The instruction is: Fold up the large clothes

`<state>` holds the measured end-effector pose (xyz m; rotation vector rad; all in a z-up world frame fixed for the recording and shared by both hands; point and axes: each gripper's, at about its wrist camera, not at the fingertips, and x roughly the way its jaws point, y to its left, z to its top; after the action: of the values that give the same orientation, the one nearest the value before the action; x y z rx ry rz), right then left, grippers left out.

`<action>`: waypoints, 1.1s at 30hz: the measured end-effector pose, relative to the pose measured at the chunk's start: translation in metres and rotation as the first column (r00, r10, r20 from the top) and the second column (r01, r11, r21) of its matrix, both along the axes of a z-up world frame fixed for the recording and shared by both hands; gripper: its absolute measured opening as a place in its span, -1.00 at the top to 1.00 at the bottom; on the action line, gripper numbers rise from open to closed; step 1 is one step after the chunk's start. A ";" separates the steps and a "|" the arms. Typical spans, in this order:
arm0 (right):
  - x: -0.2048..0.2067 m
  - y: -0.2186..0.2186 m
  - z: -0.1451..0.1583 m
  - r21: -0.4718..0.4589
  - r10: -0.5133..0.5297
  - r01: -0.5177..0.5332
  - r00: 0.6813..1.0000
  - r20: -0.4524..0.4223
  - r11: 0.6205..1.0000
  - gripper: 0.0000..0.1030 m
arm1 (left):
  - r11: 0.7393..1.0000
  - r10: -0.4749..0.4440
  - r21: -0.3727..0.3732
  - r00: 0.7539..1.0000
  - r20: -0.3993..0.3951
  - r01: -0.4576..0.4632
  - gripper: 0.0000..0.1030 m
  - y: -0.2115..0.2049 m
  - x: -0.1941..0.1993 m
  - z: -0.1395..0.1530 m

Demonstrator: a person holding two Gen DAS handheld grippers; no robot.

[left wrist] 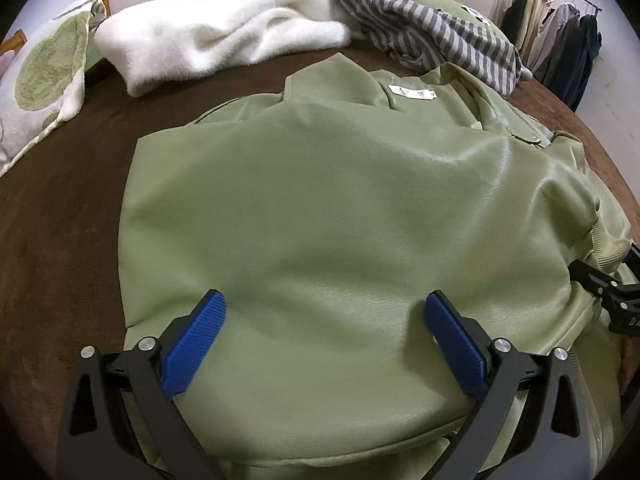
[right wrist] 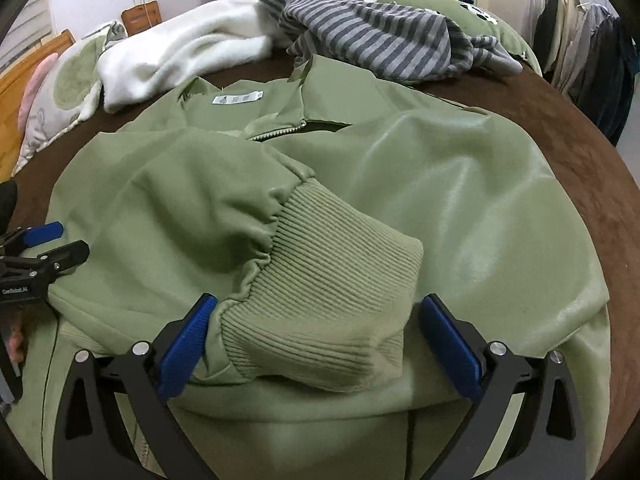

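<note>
A light green leather-look jacket (left wrist: 340,200) lies spread on a brown bed cover (left wrist: 60,200), its collar with a white label (left wrist: 412,92) at the far end. My left gripper (left wrist: 324,304) is open, hovering over the jacket's left part with cloth under its blue pads. In the right wrist view the jacket (right wrist: 460,200) has one sleeve folded across its front, ending in a ribbed knit cuff (right wrist: 332,280). My right gripper (right wrist: 316,308) is open with the cuff between its pads. The left gripper (right wrist: 44,248) shows at that view's left edge.
A white fluffy blanket (left wrist: 224,32) and a grey striped garment (left wrist: 432,36) lie beyond the jacket. A green-patterned pillow (left wrist: 44,80) is at the left. Clothes hang on a rack (left wrist: 560,40) at the right. A wooden headboard (right wrist: 16,76) stands far left.
</note>
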<state>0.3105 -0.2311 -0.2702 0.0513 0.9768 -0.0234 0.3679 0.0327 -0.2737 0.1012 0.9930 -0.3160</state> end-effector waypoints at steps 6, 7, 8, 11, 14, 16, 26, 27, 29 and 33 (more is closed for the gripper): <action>0.002 -0.001 0.000 0.003 0.001 -0.001 1.000 -0.003 1.000 -0.91 | 1.000 0.005 -0.003 1.000 0.008 -0.005 -0.89 -0.001 -0.001 0.000; 0.002 -0.001 0.000 0.005 0.003 -0.003 1.000 0.001 1.000 -0.91 | 1.000 0.010 -0.008 1.000 0.019 -0.009 -0.89 0.000 -0.002 0.000; 0.002 -0.002 -0.001 0.010 0.003 -0.003 1.000 0.000 1.000 -0.91 | 1.000 0.012 -0.006 1.000 0.028 -0.012 -0.89 0.000 -0.003 0.001; 0.003 0.000 0.002 0.001 -0.002 0.002 1.000 0.003 1.000 -0.91 | 1.000 0.019 -0.004 0.999 0.035 -0.019 -0.87 0.000 -0.006 0.008; -0.006 0.000 0.014 0.010 -0.034 0.033 0.999 0.019 0.999 -0.89 | 0.999 0.035 -0.034 0.999 0.019 -0.034 -0.87 0.007 -0.014 0.025; -0.017 0.002 0.029 -0.002 -0.040 0.040 0.998 0.038 0.999 -0.89 | 1.000 0.025 -0.004 0.997 0.078 -0.025 -0.87 0.007 -0.030 0.049; -0.122 0.009 0.108 -0.040 0.009 -0.004 0.992 0.123 0.999 -0.89 | 0.999 -0.003 0.048 0.982 0.188 -0.006 -0.87 0.004 -0.117 0.148; -0.131 0.009 0.113 -0.042 0.010 -0.005 0.992 0.128 0.999 -0.89 | 0.999 0.002 0.045 0.982 0.191 -0.011 -0.87 0.005 -0.124 0.152; -0.158 0.009 0.128 -0.037 0.015 -0.010 0.989 0.144 0.999 -0.89 | 0.998 0.023 0.050 0.979 0.202 -0.034 -0.87 0.008 -0.145 0.162; -0.202 0.008 0.156 -0.034 0.025 -0.019 0.983 0.179 0.999 -0.89 | 0.997 0.065 0.038 0.979 0.192 -0.074 -0.87 0.020 -0.186 0.173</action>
<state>0.1087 -0.2236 -0.1145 0.0124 0.7960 -0.0142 0.1815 0.0523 -0.1005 0.1347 0.8117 -0.2155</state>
